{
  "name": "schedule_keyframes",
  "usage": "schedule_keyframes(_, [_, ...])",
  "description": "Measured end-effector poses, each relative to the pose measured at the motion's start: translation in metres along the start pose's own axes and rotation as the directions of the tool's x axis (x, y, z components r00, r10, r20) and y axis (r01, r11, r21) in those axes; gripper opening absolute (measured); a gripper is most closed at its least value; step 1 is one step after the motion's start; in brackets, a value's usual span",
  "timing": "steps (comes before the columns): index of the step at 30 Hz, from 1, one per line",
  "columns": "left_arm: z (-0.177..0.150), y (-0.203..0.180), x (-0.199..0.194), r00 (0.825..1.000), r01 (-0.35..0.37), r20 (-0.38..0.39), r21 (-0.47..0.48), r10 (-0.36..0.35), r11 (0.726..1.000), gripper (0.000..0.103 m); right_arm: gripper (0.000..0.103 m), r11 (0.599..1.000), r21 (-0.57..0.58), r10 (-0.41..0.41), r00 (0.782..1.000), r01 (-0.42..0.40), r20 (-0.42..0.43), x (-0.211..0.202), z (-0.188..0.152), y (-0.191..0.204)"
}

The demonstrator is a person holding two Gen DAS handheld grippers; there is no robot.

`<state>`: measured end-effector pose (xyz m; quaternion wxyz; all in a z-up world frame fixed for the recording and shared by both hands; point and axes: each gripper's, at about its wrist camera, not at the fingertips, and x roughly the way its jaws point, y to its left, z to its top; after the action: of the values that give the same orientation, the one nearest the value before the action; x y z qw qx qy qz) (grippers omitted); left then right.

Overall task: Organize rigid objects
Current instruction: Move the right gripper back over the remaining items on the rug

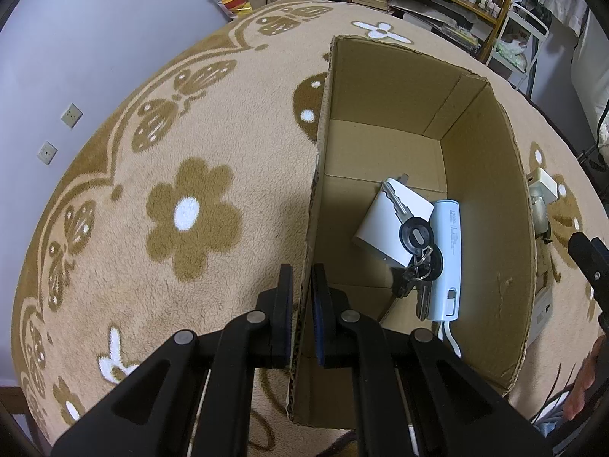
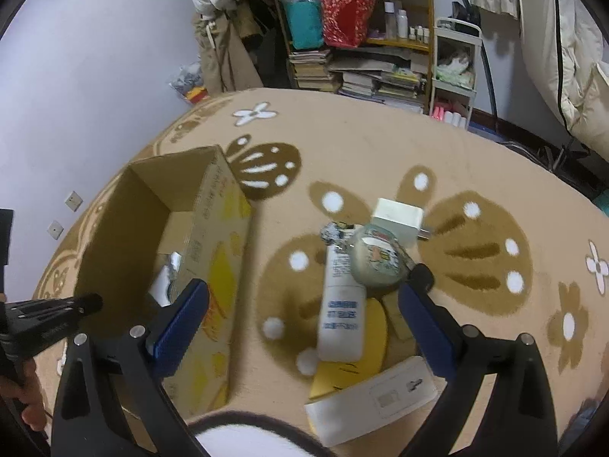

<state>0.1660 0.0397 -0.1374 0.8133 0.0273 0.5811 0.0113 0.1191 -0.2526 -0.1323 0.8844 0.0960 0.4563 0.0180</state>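
Observation:
My left gripper (image 1: pixel 302 278) is shut on the left wall of an open cardboard box (image 1: pixel 487 175), one finger outside and one inside. Inside lie a white block (image 1: pixel 384 224), a bunch of keys (image 1: pixel 416 243) and a pale blue power bank (image 1: pixel 449 259). In the right wrist view the box (image 2: pixel 213 236) stands at left. My right gripper (image 2: pixel 304 297) is open above a pile on the blanket: a white tube (image 2: pixel 340 304), a round pale case (image 2: pixel 377 262), a white plug adapter (image 2: pixel 397 217), a yellow item (image 2: pixel 361 358) and a white flat box (image 2: pixel 373 403).
A beige blanket with brown flowers and butterflies (image 1: pixel 190 209) covers the surface. Behind it stand cluttered shelves with books and bags (image 2: pixel 361 38) and a lilac wall (image 2: pixel 95 76). The left gripper's body shows at the left edge of the right wrist view (image 2: pixel 45 316).

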Motion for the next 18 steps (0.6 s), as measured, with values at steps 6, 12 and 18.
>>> schedule_keyframes(6, [0.000, 0.000, 0.000, 1.000, -0.007, 0.001, 0.008, 0.007, 1.000, 0.009, 0.103, 0.998, 0.066, 0.013, 1.000, -0.012, -0.024, 0.008, -0.001, -0.019])
schedule_keyframes(12, [0.000, -0.002, 0.000, 1.000, -0.011, 0.001, 0.011, 0.011, 1.000, 0.009, 0.103, 0.997, 0.080, -0.001, 0.998, 0.006, -0.068, 0.025, -0.005, -0.031])
schedule_keyframes(18, [0.000, -0.001, 0.000, 1.000, -0.011, 0.000, 0.012, 0.011, 1.000, 0.009, 0.103, 0.997, 0.079, -0.017, 0.995, 0.025, -0.102, 0.040, -0.009, -0.038])
